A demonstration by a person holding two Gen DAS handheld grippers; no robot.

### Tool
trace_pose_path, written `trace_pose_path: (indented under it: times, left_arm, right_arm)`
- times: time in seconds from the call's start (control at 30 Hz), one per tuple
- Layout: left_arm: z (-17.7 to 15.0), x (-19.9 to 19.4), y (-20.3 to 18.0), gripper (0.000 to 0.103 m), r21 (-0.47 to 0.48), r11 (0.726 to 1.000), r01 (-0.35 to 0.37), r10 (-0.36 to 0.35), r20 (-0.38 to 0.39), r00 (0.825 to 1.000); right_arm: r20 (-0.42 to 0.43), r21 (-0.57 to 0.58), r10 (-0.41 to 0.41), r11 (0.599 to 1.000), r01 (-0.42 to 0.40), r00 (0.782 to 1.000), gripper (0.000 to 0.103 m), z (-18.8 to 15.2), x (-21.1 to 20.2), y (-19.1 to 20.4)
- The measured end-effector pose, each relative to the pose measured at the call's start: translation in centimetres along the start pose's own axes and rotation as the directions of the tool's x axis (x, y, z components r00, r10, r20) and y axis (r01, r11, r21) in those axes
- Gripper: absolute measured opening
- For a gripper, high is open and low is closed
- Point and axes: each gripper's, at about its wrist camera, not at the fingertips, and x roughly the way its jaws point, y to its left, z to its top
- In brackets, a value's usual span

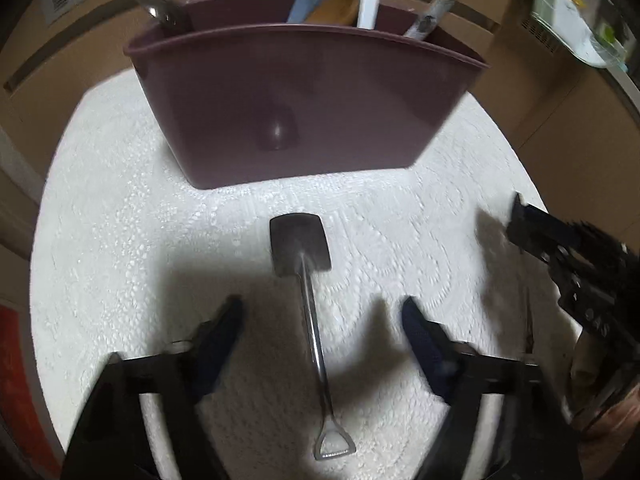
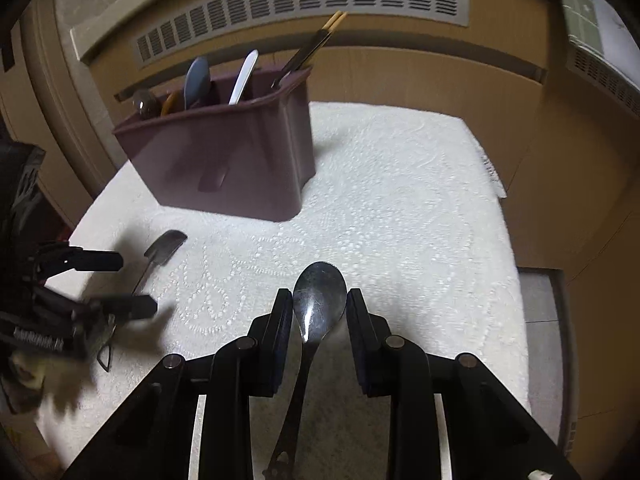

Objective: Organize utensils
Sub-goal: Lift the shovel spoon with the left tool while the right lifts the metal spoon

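Utensils still to be organized numbered two, both lying flat on the white lace tablecloth (image 2: pixel 400 200) in front of the maroon utensil caddy (image 2: pixel 224 160): a shovel-shaped metal spoon (image 1: pixel 304 280) and a round-bowled metal spoon (image 2: pixel 318 300).

The caddy stood toward the far edge of the cloth, its rear compartments already loaded with a blue-grey spoon (image 2: pixel 197 80), a white utensil (image 2: pixel 244 76), chopsticks (image 2: pixel 316 44) and a metal ladle bowl (image 1: pixel 162 10). The large front compartment appeared empty.

The left gripper (image 1: pixel 322 312) pointed steeply down with its fingers spread wide, one on each side of the shovel spoon's thin shaft and touching neither side. The right gripper (image 2: pixel 320 300) stood part-open astride the round spoon at the junction of bowl and neck; the left pad lay just beside the bowl edge, yet no firm pinch was visible.

Recommended procedure for the step in hand:
- Centre each shaft between the pads before closing, since a thin, polished handle would tend to roll or slip.
- Lower the fingertips to the cloth; the lace could snag, so close without dragging.
- On the round spoon, grip the neck rather than the curved bowl.
- Lift, tilt handle-down, and release over an open compartment, keeping the two grippers well apart.
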Motion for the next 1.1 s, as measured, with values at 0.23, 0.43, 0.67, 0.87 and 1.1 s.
trace_pose_path:
  times: [0.23, 0.43, 0.67, 0.87, 1.1]
  left_arm:
    - [3.4, 1.7, -1.2, 0.051, 0.049, 0.995, -0.088, 0.092, -0.091, 0.992]
    - [2.6, 0.5, -2.6, 0.034, 0.101, 0.987, -0.127, 0.127, 0.000, 0.992]
    - [-2.1, -5.4, -2.8, 0.034, 0.050, 0.997, -0.052, 0.037, 0.263, 0.964]
    - [-3.6, -11.1, -2.4, 0.033, -0.016, 0.999, 0.037, -0.025, 0.472, 0.881]
    - [-1.7, -16.6, 0.4, 0.033, -0.008, 0.998, 0.061, -0.043, 0.620, 0.783]
  right_arm:
    - [-0.005, 0.001, 0.036, 0.999, -0.036, 0.999, 0.026, -0.3, 0.2, 0.1]
    - [0.019, 0.008, 0.071, 0.997, -0.071, 0.997, 0.026, -0.2, -0.3, -0.2]
    - [0.069, -0.002, 0.123, 0.992, -0.124, 0.990, 0.026, 0.3, -2.7, 0.7]
    - [0.127, -0.007, 0.118, 0.993, -0.119, 0.985, 0.008, 1.5, -5.0, 1.8]
    - [0.235, -0.093, 0.150, 0.987, -0.132, 0.960, 0.002, 5.1, -8.8, 3.7]
